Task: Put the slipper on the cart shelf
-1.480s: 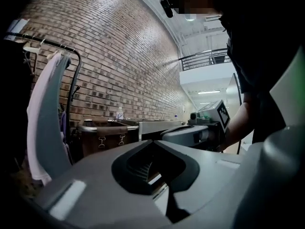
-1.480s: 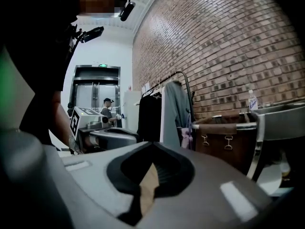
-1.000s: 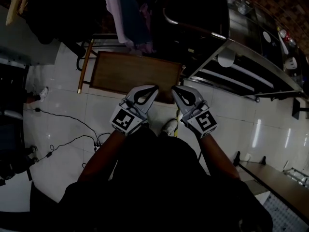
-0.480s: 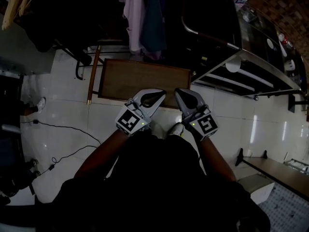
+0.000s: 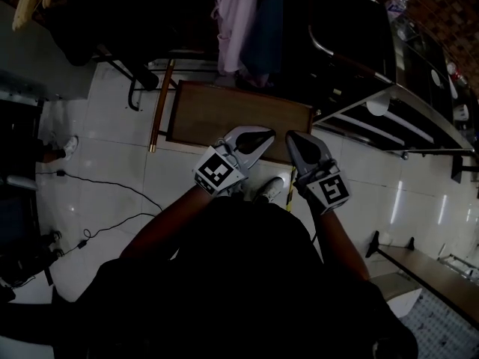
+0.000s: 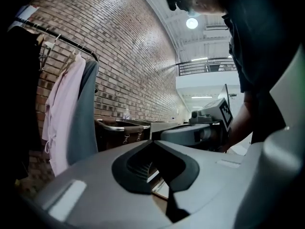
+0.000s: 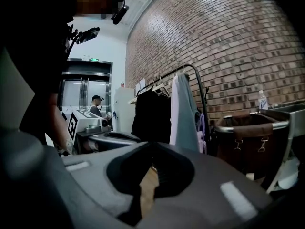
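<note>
- The room is dim, with a glossy white tiled floor (image 5: 97,152), a red brick wall (image 7: 228,42) and a rail of hanging garments (image 5: 241,13).
- The left tongs (image 5: 262,136) and right tongs (image 5: 294,137) are each pressed together and empty. They are held side by side near the torso, over the near edge of a low brown rectangular wooden desk (image 5: 224,114). This is probably a transit posture, not a grasp.
- The grey metal cart with slatted shelves (image 5: 389,114) stands to the right, apart from the right tongs.
- No slipper is positively identified. A pale shoe-shaped object (image 5: 267,191) lies on the floor between and below both tongs. It cannot be determined whether this is the slipper or the person's own footwear.

Grey left tool (image 5: 266,135), grey right tool (image 5: 291,136), dark top (image 5: 247,275)
</note>
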